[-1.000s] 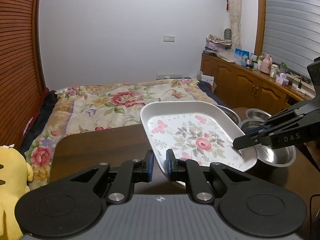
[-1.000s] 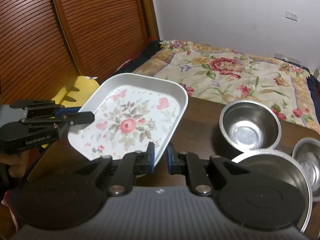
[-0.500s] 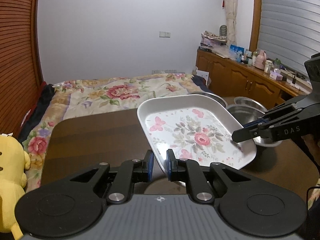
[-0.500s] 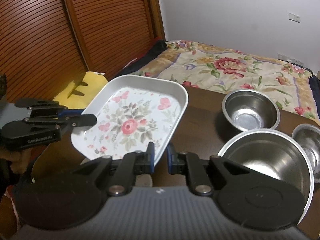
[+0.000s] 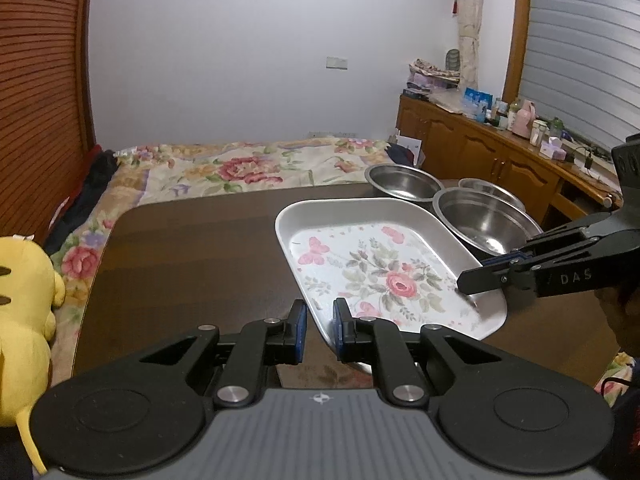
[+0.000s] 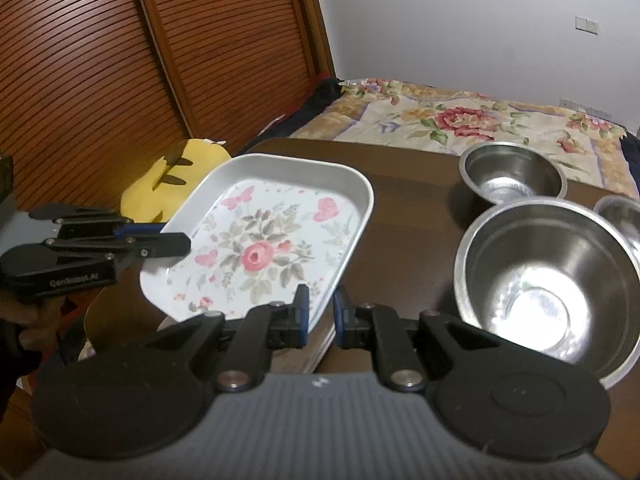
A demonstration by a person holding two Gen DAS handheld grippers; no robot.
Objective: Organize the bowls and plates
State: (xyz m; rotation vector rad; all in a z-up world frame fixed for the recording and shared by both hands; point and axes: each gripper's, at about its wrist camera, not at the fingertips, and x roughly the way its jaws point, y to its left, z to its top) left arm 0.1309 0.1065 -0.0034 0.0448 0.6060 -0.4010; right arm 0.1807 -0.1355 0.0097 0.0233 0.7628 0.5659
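Floral tray (image 5: 372, 272) carried over the dark table (image 5: 192, 248) — left gripper (image 5: 320, 326) and right gripper (image 6: 320, 316) each clamp a near rim; next, lower level beside the steel bowls (image 6: 548, 276).

Dim indoor light, fisheye-bent edges

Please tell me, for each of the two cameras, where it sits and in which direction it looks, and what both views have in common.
Left wrist: sits on the left gripper, looks across the table toward the bed and cabinet; the right gripper enters from the right.
Right wrist: sits on the right gripper, looks toward the slatted wooden doors and bed; the left gripper and a hand show at left.
Shared: the floral tray, gripped at two edges, three steel bowls, the yellow plush toy.
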